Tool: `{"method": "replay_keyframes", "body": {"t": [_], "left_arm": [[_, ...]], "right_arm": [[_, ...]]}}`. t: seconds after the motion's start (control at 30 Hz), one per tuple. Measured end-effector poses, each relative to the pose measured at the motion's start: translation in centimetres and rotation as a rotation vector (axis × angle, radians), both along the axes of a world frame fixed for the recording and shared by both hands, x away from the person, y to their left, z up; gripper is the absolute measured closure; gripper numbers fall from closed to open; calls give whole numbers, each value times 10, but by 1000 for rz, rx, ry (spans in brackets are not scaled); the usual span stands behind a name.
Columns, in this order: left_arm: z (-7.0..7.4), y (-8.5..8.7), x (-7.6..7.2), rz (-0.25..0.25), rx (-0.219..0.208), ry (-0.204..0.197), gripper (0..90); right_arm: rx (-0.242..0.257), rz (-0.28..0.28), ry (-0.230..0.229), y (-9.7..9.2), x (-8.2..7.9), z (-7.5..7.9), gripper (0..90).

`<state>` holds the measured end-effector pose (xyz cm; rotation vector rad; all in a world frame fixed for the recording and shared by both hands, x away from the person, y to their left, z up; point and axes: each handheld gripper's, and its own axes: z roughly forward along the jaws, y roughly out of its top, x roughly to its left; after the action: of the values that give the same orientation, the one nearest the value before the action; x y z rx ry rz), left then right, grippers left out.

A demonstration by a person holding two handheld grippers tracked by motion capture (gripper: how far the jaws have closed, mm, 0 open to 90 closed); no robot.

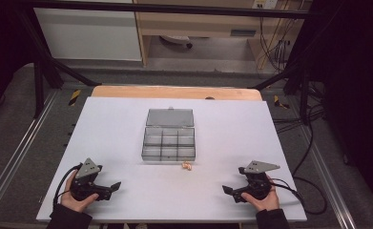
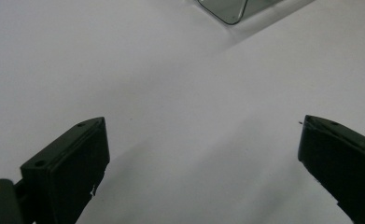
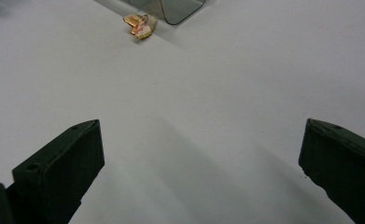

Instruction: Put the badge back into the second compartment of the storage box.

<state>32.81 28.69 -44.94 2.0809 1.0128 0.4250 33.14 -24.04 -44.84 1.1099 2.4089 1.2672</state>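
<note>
1. Compartment box [image 1: 169, 140]: clear plastic, lid open, at the middle of the white counter [image 1: 117, 124].
2. Left gripper [image 1: 113, 187]: near-left of the box, jaws spread wide, empty.
3. Right gripper [image 1: 227, 192]: near-right of the box, jaws spread wide, empty.
4. Small pinkish-gold item [image 1: 187, 166]: just beside the box's near right corner.

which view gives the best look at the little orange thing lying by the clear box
The right gripper view: the small orange-pink crumpled object shows largest there, its folds visible, just beside the clear plastic compartment box corner. In the high view it is a tiny speck before the box.
</note>
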Motion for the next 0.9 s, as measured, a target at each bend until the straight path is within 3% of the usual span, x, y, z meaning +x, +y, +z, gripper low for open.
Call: {"method": "replay_keyframes", "body": {"t": [0.9], "left_arm": [[0,0,0,5,4,-3,19]], "right_arm": [[-18,19,-41,40,4,6,7]]}}
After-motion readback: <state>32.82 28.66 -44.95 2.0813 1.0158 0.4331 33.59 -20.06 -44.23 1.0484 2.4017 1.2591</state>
